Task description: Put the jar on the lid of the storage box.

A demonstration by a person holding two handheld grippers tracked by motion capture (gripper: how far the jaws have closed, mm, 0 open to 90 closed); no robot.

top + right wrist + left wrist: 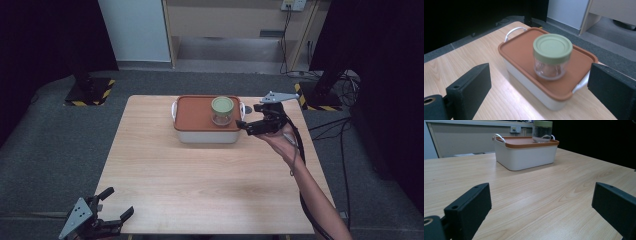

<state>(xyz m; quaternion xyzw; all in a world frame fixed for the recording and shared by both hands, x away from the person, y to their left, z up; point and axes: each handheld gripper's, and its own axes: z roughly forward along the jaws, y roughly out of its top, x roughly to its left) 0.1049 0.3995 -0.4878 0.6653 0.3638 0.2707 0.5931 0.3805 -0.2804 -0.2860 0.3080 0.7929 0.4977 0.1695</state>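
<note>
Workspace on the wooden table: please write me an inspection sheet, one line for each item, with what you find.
Surface: light wooden table, bare apart from the box.
Job's things: white plastic box with an orange lid at the far side; clear glass jar with a green lid upright on the orange lid.
Clutter: nothing seen.
Grippers: left gripper open at the near left edge; right gripper open beside the box.
Cables: black cable along the right forearm; more on the floor.
Surroundings: grey carpet, dark stands.

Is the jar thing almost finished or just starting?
Just starting, it seems. Done: the jar with its green lid stands on the box's orange lid. In hand: nothing; the right tool is open beside the box, apart from the jar. Left: grabbing anything at all. The left tool is open at the table's near corner.
</note>
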